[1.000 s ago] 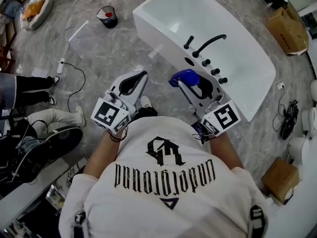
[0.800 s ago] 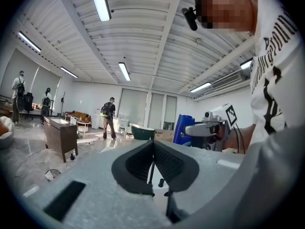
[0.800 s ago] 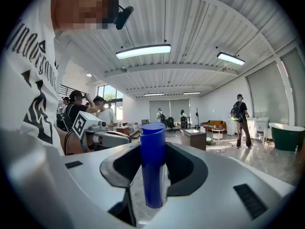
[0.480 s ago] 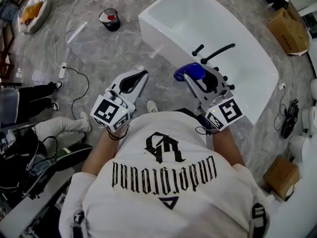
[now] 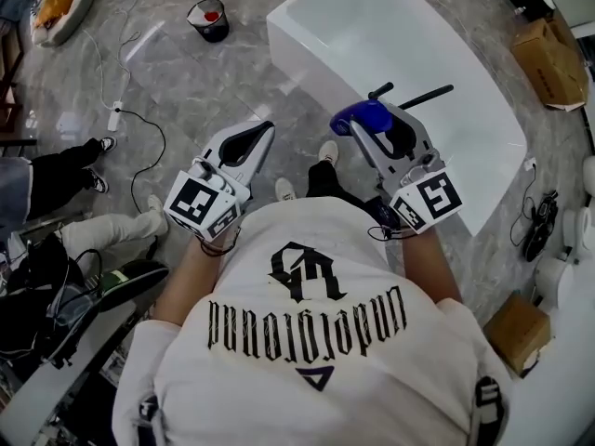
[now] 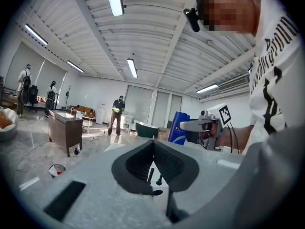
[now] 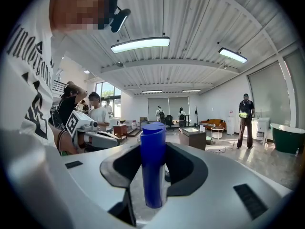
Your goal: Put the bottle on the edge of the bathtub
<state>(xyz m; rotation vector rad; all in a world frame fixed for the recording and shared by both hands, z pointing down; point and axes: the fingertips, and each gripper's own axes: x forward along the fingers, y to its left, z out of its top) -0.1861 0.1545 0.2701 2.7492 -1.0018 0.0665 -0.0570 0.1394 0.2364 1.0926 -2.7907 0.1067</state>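
Both grippers have crept forward since a second ago, the right one more. The left gripper (image 5: 263, 130) hangs over the grey floor (image 5: 204, 91), jaws pressed together on nothing (its own view shows the pads meeting at the tips). The right gripper (image 5: 368, 124) has its jaws pinching the blue bottle (image 5: 364, 117), which runs lengthwise between them, cap end outward. In the head view the bottle sits over the near rim of the white bathtub (image 5: 469, 189), just beside the black faucet (image 5: 423, 96). Whether it touches the rim I cannot tell.
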